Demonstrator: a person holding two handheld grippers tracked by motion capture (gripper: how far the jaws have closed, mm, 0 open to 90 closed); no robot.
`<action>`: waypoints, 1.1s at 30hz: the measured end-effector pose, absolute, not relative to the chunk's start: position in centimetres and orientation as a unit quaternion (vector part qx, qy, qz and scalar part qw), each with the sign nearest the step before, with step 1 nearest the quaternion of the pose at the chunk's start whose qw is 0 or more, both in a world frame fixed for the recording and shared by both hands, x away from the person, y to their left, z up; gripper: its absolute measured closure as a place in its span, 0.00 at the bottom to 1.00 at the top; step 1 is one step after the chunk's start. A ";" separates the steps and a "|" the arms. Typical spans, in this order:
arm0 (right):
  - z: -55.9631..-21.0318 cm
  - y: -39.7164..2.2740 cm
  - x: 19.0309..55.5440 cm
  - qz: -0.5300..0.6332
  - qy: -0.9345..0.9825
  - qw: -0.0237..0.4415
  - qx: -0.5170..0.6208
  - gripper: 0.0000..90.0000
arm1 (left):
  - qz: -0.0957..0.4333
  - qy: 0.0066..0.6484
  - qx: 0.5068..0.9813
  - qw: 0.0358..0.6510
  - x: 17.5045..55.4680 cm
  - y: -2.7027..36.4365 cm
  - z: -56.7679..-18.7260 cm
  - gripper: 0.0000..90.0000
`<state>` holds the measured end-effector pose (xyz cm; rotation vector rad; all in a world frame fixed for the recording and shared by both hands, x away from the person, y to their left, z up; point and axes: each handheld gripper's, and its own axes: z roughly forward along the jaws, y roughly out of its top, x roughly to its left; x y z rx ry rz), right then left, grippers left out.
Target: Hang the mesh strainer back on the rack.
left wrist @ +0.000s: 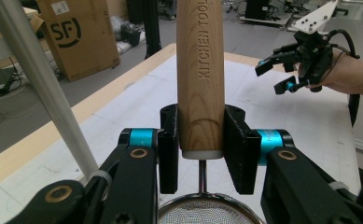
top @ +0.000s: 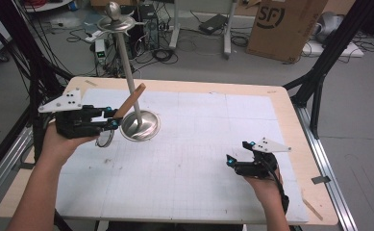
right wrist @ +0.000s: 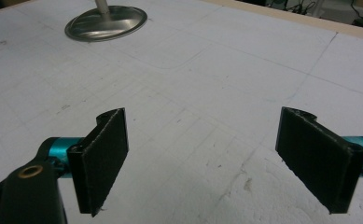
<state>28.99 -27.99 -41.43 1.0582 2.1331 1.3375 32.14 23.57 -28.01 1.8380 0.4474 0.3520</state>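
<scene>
We see the left gripper (left wrist: 201, 149) clamped on the strainer's wooden handle (left wrist: 200, 79) — the right gripper (right wrist: 216, 158) has wide, empty jaws.

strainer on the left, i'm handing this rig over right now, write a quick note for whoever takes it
Left gripper: shut on the wooden handle of the strainer, held off the mat, handle tilted up toward the stand's pole.
Right gripper: open, holding nothing, low over the white mat on the right.
Stand: round metal base sits on the mat next to the left gripper, with arms at the top; nothing hangs there.
Done: strainer picked up.
Left: probably hanging it on the stand's top arms; the right gripper is free to steady the base.
</scene>
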 end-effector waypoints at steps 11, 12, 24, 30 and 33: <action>-41.5 -28.0 29.0 0.478 0.766 0.203 0.380 0.18 | 0.168 0.194 0.778 0.574 32.7 25.1 -25.6 0.77; -41.5 -28.0 29.0 0.478 0.765 0.202 0.380 0.18 | 0.171 0.196 0.777 0.573 32.7 25.2 -25.4 0.76; -41.4 -28.1 29.0 0.479 0.765 0.203 0.380 0.18 | 0.185 0.205 0.779 0.562 33.6 26.4 -23.1 0.76; -41.4 -28.0 29.0 0.479 0.765 0.201 0.381 0.18 | 0.197 0.213 0.769 0.570 33.6 27.6 -21.9 0.77; -41.5 -28.0 28.9 0.478 0.765 0.200 0.381 0.18 | 0.203 0.218 0.768 0.567 33.6 28.1 -21.4 0.77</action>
